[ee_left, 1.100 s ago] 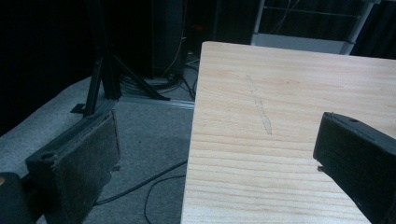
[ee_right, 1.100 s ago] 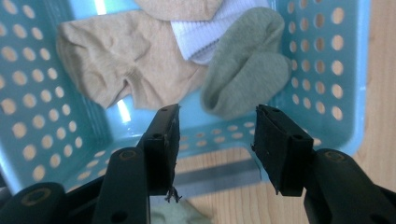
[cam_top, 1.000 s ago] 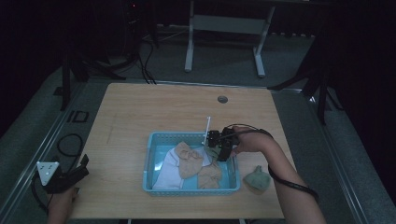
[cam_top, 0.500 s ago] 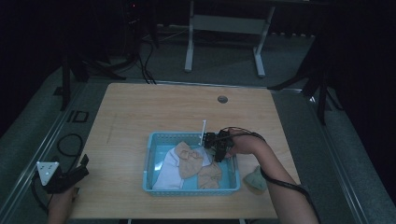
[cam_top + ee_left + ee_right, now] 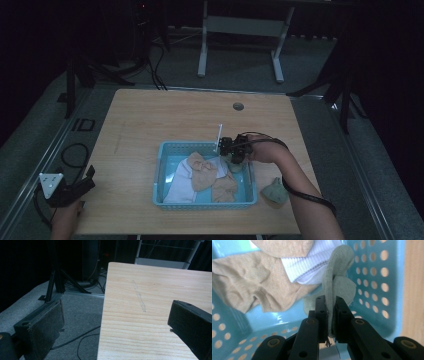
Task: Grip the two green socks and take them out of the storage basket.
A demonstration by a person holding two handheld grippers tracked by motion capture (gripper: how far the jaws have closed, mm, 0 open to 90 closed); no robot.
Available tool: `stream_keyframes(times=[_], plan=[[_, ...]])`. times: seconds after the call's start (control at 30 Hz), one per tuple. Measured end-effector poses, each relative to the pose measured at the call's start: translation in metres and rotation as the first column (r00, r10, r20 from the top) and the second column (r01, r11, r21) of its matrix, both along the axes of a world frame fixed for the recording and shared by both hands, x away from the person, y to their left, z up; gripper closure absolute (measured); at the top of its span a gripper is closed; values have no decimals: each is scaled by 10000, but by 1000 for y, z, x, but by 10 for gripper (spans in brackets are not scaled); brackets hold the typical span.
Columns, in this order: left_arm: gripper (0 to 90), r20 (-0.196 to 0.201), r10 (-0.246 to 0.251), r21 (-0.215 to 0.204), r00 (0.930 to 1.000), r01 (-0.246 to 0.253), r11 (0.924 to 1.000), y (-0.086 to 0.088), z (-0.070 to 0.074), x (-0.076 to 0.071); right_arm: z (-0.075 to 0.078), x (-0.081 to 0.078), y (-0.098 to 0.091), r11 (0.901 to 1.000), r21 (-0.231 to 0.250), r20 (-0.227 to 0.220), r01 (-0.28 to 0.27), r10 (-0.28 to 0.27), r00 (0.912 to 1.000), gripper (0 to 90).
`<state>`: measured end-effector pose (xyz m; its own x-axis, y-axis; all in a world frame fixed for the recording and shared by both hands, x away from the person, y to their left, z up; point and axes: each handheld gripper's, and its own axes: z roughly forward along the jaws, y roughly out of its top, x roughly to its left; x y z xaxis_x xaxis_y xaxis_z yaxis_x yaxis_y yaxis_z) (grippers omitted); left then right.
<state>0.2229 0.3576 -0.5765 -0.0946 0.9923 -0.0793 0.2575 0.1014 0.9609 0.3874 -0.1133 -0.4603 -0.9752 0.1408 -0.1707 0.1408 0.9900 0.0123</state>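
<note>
Right gripper pinching grey-green sock over blue basket, left gripper idle.
High view: right gripper (image 5: 231,148) at blue basket (image 5: 159,170) far-right corner; left gripper (image 5: 75,189) at table's near-left edge. Left gripper view: jaws wide apart, nothing between, table (image 5: 155,290) ahead. Right gripper view: jaws clamped tight on grey-green sock (image 5: 337,287); tan cloth (image 5: 249,282) and white sock (image 5: 307,267) beyond jaws.

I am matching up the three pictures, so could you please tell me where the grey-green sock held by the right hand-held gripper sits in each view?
High view: grey-green sock at the blue basket's far right corner, under the right hand-held gripper.
Right gripper view: centre, sock pinched between the jaws, hanging inside the basket.
Left gripper view: not in it.
Shared landmark: the blue basket.
</note>
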Motion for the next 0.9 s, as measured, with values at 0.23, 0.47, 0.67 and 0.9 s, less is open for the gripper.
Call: stream_keyframes(times=[0.23,0.47,0.67,0.9], plan=[[7,-7,0,-8,10000,0,10000,0,0,0,20,-5,-2,9996,282,252,-95,88,9996,833],[7,-9,-13,-18,10000,13,10000,0,0,0,46,-15,-2,9966,755,650,-326,277,9975,834],[7,-19,-10,-13,10000,10,10000,0,0,0,61,-22,-5,9931,1077,872,-456,362,9955,834],[7,-9,-5,1,10000,5,10000,0,0,0,81,-24,-14,9885,1473,1190,-329,153,9928,834]])
